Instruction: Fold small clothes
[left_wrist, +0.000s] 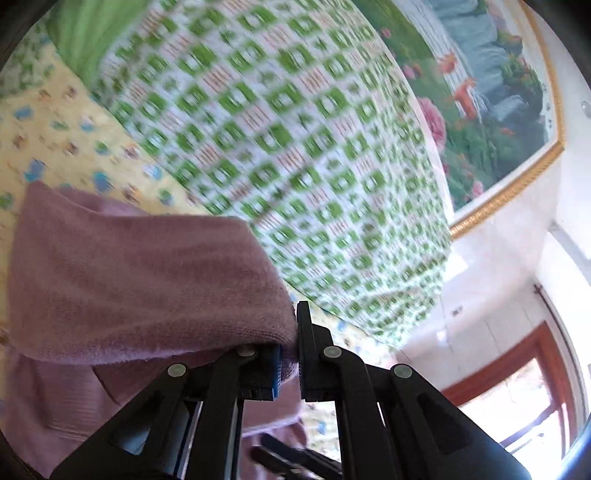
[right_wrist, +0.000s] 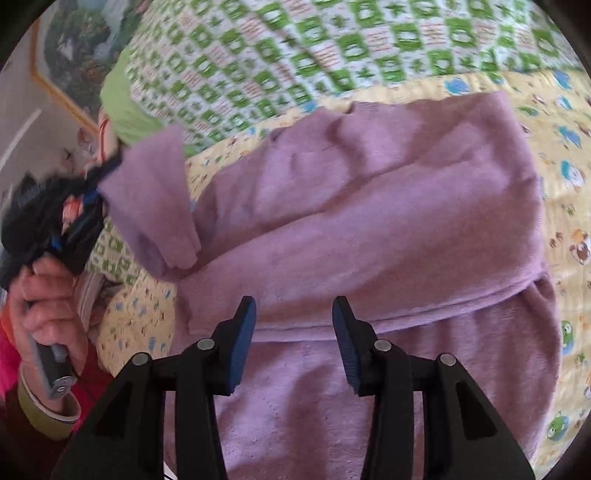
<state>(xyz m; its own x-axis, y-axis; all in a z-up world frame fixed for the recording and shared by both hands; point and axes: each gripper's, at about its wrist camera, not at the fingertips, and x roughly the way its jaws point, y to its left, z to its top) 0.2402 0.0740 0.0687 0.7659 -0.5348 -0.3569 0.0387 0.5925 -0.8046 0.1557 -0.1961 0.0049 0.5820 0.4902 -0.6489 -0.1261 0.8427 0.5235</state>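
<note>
here left tongs (left_wrist: 290, 354) raised, clenching mauve sleeve (right_wrist: 155, 199); right tongs (right_wrist: 293, 343) released, angled down

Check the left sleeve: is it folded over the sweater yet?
No. The sleeve is lifted clear, pinched in the shut left gripper, beside the sweater.

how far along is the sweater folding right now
Early. Done: the purple sweater lies spread on the yellow sheet, with a crease across its body. In hand: the left gripper is shut on the sleeve, lifted off the bed. The right gripper hovers open over the hem. Left: lay the sleeve across, then fold the body.
</note>
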